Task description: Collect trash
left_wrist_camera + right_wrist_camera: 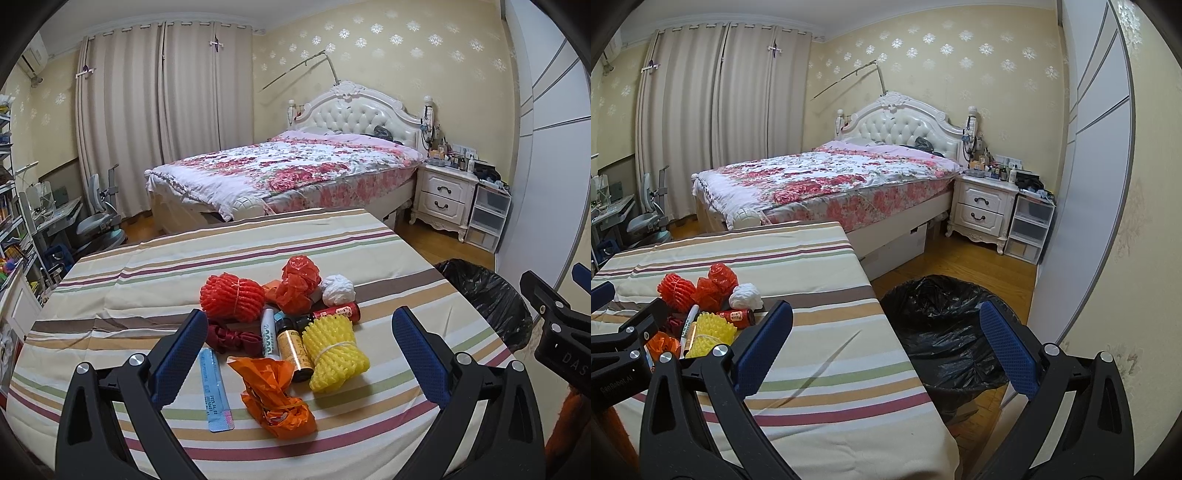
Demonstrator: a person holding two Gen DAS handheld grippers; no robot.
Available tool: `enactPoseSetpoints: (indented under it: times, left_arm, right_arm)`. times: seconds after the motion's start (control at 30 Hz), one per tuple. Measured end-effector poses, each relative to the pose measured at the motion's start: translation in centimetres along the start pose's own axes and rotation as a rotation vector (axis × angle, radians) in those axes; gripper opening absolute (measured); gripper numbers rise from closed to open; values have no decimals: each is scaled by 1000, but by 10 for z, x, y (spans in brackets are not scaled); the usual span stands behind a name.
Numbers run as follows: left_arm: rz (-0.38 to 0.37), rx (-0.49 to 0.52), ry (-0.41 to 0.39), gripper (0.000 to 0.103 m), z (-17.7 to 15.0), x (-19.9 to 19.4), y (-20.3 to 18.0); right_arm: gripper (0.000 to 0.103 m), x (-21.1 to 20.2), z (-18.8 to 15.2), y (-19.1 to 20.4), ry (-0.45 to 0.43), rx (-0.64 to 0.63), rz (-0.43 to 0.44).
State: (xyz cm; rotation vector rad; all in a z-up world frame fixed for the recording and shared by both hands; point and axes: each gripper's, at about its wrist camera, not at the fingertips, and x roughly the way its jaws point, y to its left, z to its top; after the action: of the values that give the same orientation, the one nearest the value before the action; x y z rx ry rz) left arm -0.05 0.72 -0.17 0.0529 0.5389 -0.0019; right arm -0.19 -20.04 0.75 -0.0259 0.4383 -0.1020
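A bedroom, seen from two hand-held claws above a desk draped in a soft cloth with cream, tan, maroon, brown and green stripes. The left claw is spread wide and holds nothing; its black plastic arms end in blue pads with a fine dimpled grip. The right claw is equally wide apart and empty, poised over the desk's right edge.

The trash sits in a tight pile near the middle of the desk, directly ahead of the left claw. At the back lie a red foam net bundle, ribbed and tied with a band, a crumpled red plastic bag and a white wad of paper. In front lie a yellow foam net bundle, knobbly and banded, a small red cylinder on its side, a dark amber bottle, a slim white tube and a dark red fabric scrunchie. Nearest are a crinkled orange plastic bag and a flat blue sachet.

Just beside the desk's right edge stands a round bin lined with a glossy, wrinkled black bag, on a wooden floor. Beyond is a bed with a floral quilt and tufted white headboard.
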Motion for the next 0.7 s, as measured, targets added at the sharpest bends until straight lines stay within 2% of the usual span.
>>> enactPoseSetpoints:
  times: [0.7]
  left_arm:
    - [-2, -2, -1, 98, 0, 0, 2]
  right_arm:
    - [99, 0, -2, -4, 1, 0, -1]
